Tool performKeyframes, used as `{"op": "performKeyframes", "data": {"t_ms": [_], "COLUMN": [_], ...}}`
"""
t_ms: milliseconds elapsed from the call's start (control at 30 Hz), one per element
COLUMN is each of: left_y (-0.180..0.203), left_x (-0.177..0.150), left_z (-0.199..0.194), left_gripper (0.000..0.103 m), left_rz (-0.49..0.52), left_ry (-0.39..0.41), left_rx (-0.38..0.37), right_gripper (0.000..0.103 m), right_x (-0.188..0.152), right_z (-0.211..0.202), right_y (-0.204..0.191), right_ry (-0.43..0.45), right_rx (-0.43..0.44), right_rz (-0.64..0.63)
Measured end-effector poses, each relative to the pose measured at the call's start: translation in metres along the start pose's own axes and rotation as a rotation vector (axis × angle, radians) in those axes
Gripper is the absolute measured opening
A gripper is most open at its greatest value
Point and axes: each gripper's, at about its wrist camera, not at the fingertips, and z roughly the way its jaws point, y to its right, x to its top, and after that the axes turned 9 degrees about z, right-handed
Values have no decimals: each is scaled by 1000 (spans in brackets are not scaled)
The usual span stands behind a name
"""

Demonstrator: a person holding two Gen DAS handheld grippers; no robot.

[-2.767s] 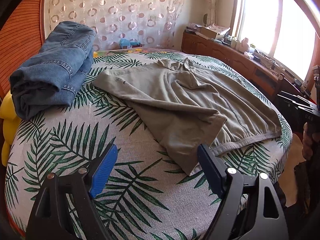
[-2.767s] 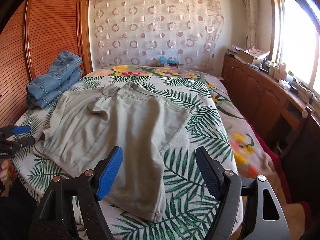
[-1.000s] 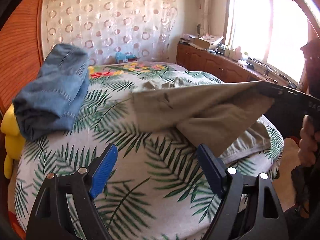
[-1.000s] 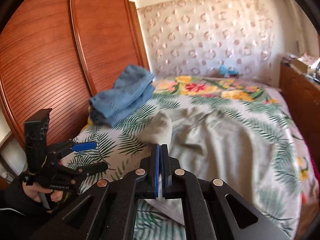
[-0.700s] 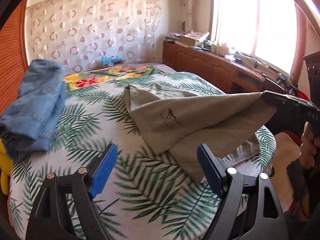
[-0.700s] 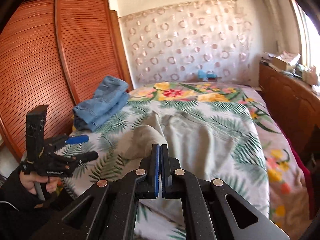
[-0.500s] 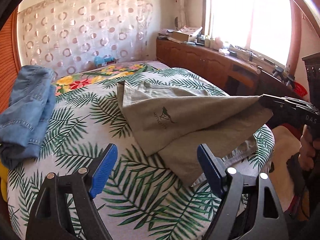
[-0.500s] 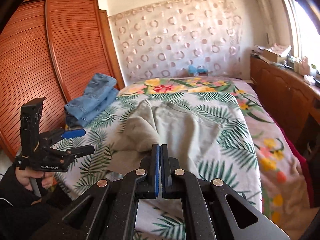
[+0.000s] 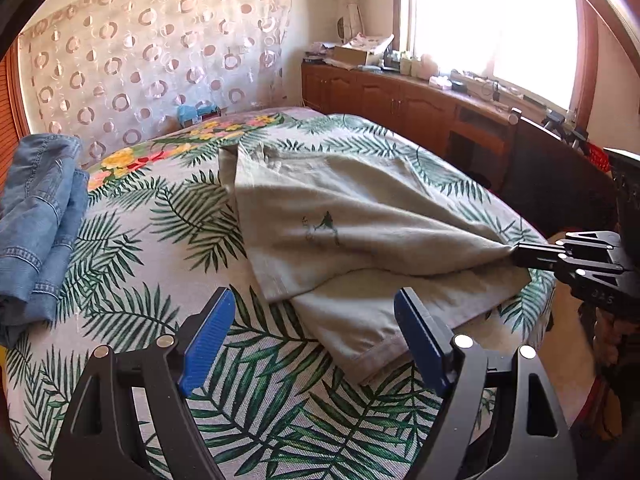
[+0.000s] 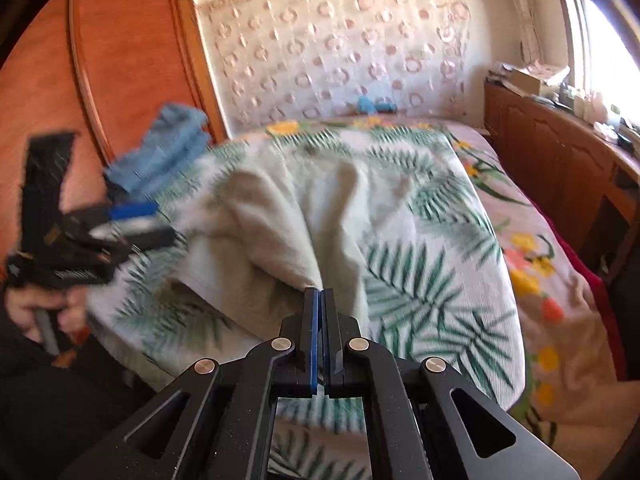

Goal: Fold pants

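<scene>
Pants (image 9: 344, 216): grey-green, on leaf-print bedspread (image 9: 168, 240), near corner lifted | right gripper (image 10: 321, 300): jaws clamped on that corner | left gripper (image 9: 310, 340): jaws wide, empty, above near bed edge | folded jeans (image 9: 38, 208): far left.

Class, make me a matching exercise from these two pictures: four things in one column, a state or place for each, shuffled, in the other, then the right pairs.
1. left gripper
2. right gripper
3. grey pants
4. blue jeans

A. folded in a pile by the wardrobe
B. shut on cloth
C. open, holding nothing
D. one leg lifted across the other

Pairs: 1-C, 2-B, 3-D, 4-A
</scene>
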Motion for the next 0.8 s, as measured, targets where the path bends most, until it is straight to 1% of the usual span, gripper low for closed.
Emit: {"op": "performKeyframes", "data": {"t_ms": [233, 367, 433, 500, 533, 567, 600, 633, 667, 733, 800], "left_y": [-1, -1, -1, -2, -3, -4, -5, -6, -5, -6, -6], "left_x": [-5, -10, -13, -16, -17, -18, -19, -18, -19, -19, -19], "left_z": [10, 22, 27, 30, 32, 32, 33, 33, 33, 34, 34], "left_gripper": [82, 82, 82, 82, 82, 82, 82, 82, 82, 82, 82], "left_rz": [-14, 0, -1, -15, -24, -35, -44, -46, -46, -43, -40], "left_ry": [-22, -62, -74, -83, -83, -83, -80, -78, -78, -76, -75], "left_rx": [-3, 8, 9, 3, -1, -7, -11, -10, -11, -10, -10], "right_gripper": [1, 1, 1, 1, 5, 13, 25, 33, 48, 50, 50], "right_x": [2, -3, -3, 0, 3, 6, 12, 18, 25, 38, 57], "right_z": [-7, -5, -7, -13, -16, -17, -18, -17, -14, -3, 17], "right_y": [5, 5, 9, 11, 11, 12, 12, 13, 13, 16, 22], "right_ry": [-2, -3, 4, 30, 43, 57, 65, 68, 72, 78, 51], "right_rx": [-23, -39, -9, -7, -8, -15, -27, -41, -49, -49, -56], "right_rz": [26, 36, 51, 60, 57, 53, 50, 42, 33, 27, 35]}}
